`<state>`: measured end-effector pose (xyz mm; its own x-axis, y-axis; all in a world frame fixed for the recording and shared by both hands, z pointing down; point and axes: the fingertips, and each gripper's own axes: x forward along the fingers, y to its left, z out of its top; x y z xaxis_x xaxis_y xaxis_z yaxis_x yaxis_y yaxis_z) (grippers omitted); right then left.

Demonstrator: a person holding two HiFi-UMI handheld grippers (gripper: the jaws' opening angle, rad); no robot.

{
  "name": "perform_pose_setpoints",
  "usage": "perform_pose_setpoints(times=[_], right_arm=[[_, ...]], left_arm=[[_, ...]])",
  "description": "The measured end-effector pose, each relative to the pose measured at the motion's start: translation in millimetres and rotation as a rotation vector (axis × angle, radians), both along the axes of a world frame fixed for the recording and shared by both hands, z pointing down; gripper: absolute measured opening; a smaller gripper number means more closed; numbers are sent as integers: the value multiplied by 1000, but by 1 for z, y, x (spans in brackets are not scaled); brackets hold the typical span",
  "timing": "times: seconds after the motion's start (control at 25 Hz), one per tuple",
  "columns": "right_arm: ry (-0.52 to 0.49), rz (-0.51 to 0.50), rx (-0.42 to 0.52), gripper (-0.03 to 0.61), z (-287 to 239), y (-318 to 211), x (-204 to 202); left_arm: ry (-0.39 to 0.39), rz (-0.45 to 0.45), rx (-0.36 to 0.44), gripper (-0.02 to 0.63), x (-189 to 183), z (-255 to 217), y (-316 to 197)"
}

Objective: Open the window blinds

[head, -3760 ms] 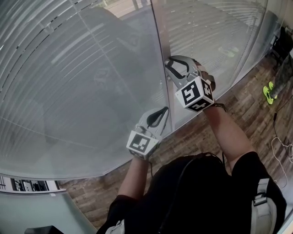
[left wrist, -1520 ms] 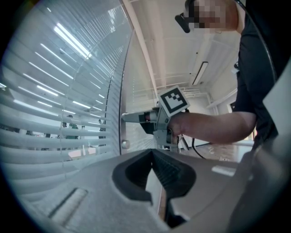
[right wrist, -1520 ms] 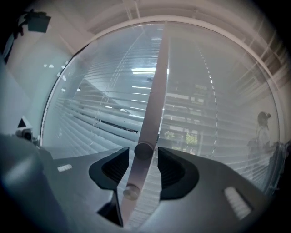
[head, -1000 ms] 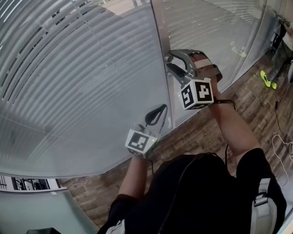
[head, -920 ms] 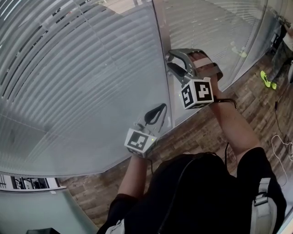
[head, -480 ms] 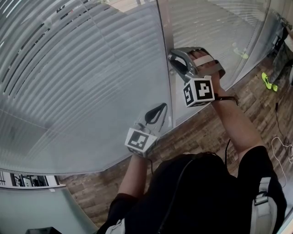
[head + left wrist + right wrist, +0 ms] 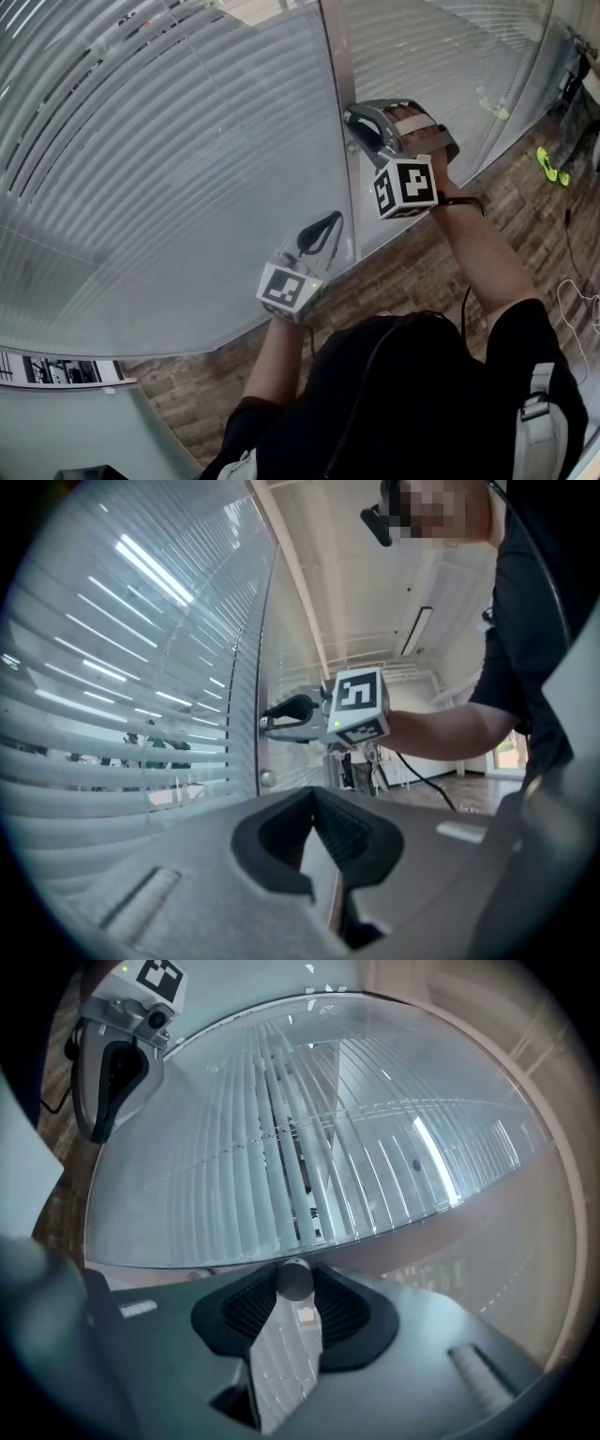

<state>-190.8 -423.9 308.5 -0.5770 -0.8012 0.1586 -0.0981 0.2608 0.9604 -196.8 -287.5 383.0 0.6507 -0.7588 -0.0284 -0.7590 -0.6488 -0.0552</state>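
The blinds (image 7: 169, 159) hang behind glass, their slats nearly flat, beside a metal frame post (image 7: 339, 75). My right gripper (image 7: 352, 131) reaches that post. In the right gripper view a small round metal knob (image 7: 295, 1279) sits between the gripper's (image 7: 295, 1285) ribbed pads. The jaws have just been closing, and both pads now touch the knob. My left gripper (image 7: 330, 220) is lower on the same post, shut with nothing in it (image 7: 316, 794). The left gripper view shows the right gripper (image 7: 265, 721) at the post, and a second knob (image 7: 267, 778) below it.
Wooden floor (image 7: 412, 272) runs along the foot of the glass wall. Loose cables (image 7: 577, 300) and a neon-green shoe (image 7: 544, 164) lie at the right. The person's torso (image 7: 412, 394) fills the lower middle.
The right gripper's jaws have narrowed onto the knob, and the gripper has rolled slightly. The left gripper has stayed where it was.
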Motion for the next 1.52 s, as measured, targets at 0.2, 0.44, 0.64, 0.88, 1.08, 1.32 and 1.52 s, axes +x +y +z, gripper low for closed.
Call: perform_pose_setpoints(times=[0.2, 0.44, 0.64, 0.88, 1.08, 1.32, 1.52], right_arm=[[-181, 3, -132, 127, -7, -1, 0], [-395, 4, -308, 128, -5, -6, 4], [-590, 4, -430, 127, -8, -9, 7], [-810, 1, -581, 127, -4, -14, 10], [-941, -4, -680, 128, -2, -17, 15], [-1090, -15, -803, 128, -8, -19, 16], [-1191, -21, -893, 129, -4, -20, 16]], left_arm=[[-13, -11, -13, 3, -2, 3, 0], [9, -4, -10, 4, -1, 5, -2], [-6, -5, -13, 3, -1, 8, -1], [-3, -8, 7, 3, -2, 11, -4], [-4, -17, 9, 4, -3, 13, -4], [-4, -13, 7, 3, -3, 11, -5], [-1, -11, 4, 5, -2, 16, -6]])
